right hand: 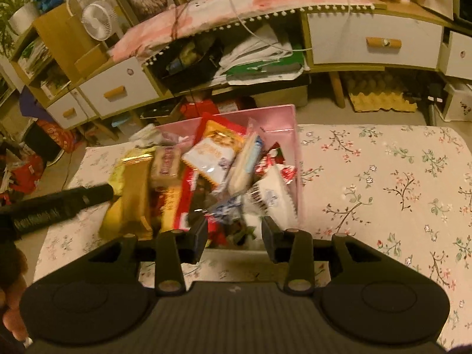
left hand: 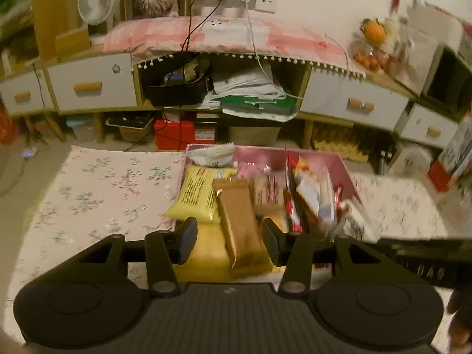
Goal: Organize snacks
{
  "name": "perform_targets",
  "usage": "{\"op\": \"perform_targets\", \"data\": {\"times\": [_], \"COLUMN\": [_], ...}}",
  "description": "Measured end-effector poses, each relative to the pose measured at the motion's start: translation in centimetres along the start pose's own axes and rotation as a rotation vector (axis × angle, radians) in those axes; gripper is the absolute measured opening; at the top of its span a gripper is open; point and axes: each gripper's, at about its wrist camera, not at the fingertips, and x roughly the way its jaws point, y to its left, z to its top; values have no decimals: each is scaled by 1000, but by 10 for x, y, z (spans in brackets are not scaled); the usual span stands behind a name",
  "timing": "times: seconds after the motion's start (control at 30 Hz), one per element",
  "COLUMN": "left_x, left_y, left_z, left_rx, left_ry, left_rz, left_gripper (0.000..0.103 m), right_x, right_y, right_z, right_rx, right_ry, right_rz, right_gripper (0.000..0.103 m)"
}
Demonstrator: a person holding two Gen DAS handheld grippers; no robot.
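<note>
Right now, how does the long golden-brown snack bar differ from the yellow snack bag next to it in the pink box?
The golden-brown snack bar is long and narrow; the yellow snack bag is wider and puffier. The bar's wrapper looks plain and metallic, while the bag carries dark printed lines. The bar lies between the open fingers of the left gripper; the bag lies to their left. Both are sealed packets at the left end of the pink box.

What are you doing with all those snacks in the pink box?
A person is sorting snacks into a pink box on a flowery tablecloth, holding a gripper in each hand. The left gripper is open around a long golden-brown bar that lies at the box's left side, on a yellow packet; its pads don't seem to press it. The right gripper is open over the pile of wrappers at the right side, holding nothing.
</note>
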Motion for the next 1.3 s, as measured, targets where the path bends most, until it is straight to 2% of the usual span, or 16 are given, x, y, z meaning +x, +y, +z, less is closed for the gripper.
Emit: {"op": "perform_targets", "data": {"times": [0.13, 0.27, 0.43, 0.57, 0.87, 0.97, 1.13, 1.2, 1.27, 1.3], "left_x": [-25, -50, -82, -106, -151, -158, -160, -164, -167, -169], "left_y": [-2, -4, 5, 10, 18, 19, 18, 18, 18, 16], "left_z": [-13, -25, -42, -60, -96, -106, -110, -112, -114, -116], "left_rx": [15, 48, 36, 31, 32, 34, 43, 42, 43, 44], "left_ry": [-17, -39, -55, -62, -123, -135, -130, -139, -150, -157], "left_rz": [-16, 16, 15, 24, 34, 42, 44, 47, 50, 53], "left_gripper": [59, 60, 60, 60, 64, 67, 70, 76, 88, 91], "right_x": [-24, -53, -79, -97, -127, -128, -122, -126, -131, -134], "right_y": [17, 24, 35, 44, 72, 72, 69, 74, 79, 80], "right_z": [-4, -11, -26, -39, -75, -92, -103, -106, -110, -113], "right_rx": [-36, -19, -9, 7, -38, -44, -16, -46, -72, -78], "right_ry": [-14, -38, -49, -56, -110, -137, -102, -113, -130, -138], "right_rz": [5, 24, -8, -2, 8, 16, -33, -62, -74, -75], "right_gripper": [37, 38, 41, 42, 52, 59, 78, 82, 91, 98]}}
